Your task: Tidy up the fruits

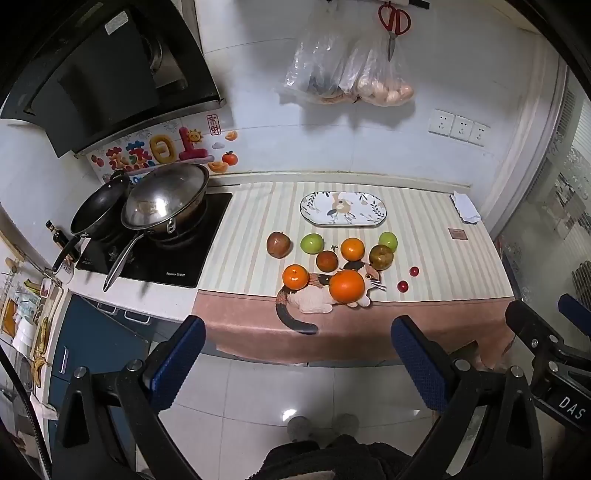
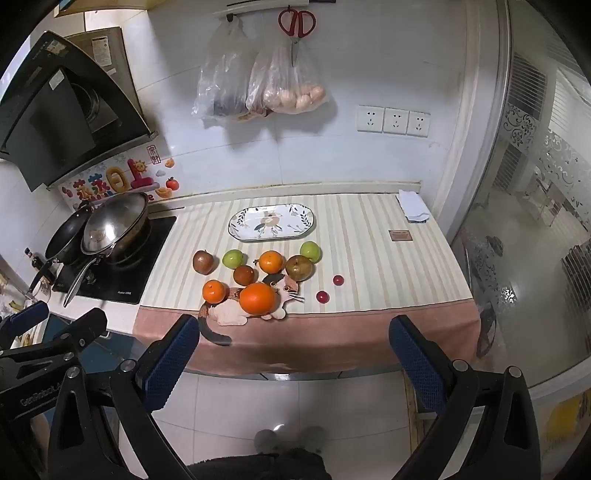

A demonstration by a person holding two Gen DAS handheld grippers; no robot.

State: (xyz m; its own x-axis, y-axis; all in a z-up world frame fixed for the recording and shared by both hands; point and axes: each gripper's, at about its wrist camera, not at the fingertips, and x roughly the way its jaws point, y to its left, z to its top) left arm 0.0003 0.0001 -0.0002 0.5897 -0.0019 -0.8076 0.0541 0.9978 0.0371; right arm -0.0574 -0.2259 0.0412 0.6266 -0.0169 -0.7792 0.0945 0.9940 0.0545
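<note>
Several fruits lie on the striped cloth: a big orange (image 1: 346, 286) (image 2: 257, 298), two smaller oranges (image 1: 295, 276) (image 1: 352, 249), two green apples (image 1: 311, 243) (image 1: 388, 241), brownish fruits (image 1: 279, 244) (image 1: 381, 257) (image 1: 327, 260) and two small red fruits (image 1: 402, 286) (image 1: 414, 271). An empty oval patterned plate (image 1: 343, 208) (image 2: 271, 222) sits behind them. My left gripper (image 1: 297, 334) is open and empty, held back off the counter's front edge. My right gripper (image 2: 291, 334) is open and empty, beside it at the same distance.
A stove with a wok (image 1: 165, 201) and a black pan (image 1: 99, 206) stands left of the cloth. A cat-shaped mat (image 1: 317, 295) lies under the big orange. A folded white cloth (image 1: 466, 209) is at the back right. Bags (image 1: 351, 74) and scissors (image 1: 393, 22) hang on the wall.
</note>
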